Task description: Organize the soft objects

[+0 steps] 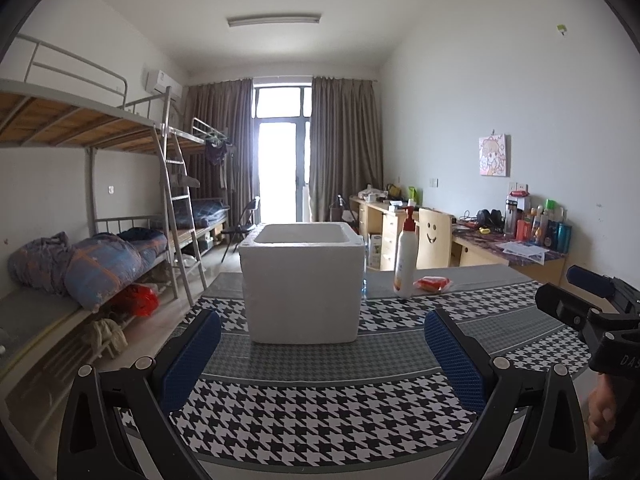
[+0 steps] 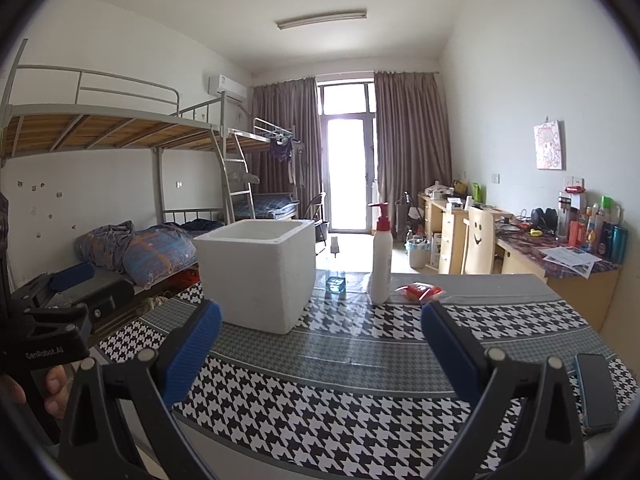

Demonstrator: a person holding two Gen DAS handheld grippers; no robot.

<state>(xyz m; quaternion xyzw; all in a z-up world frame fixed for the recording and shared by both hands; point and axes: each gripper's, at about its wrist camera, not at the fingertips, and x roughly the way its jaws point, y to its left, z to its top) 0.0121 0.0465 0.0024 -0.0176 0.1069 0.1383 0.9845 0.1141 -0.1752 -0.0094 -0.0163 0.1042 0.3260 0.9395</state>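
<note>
Foam box point(image 1: 303, 284) sits mid-table point(image 1: 304, 420); glass bottle point(image 2: 335, 268) just behind its right side; pump bottle point(image 1: 405, 254) right of that; packet point(image 1: 432, 283) beside pump btl; phone point(image 2: 597, 392) near right edge.

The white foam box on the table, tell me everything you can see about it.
The white foam box is a thick-walled, roughly cubic container that looks like expanded polystyrene. It has no lid on, and the part of its pale interior that shows holds nothing. It stands upright on the houndstooth tablecloth, left of the white pump bottle with a red top. A clear glass bottle stands close by its far right corner. Neither tool touches it.
</note>
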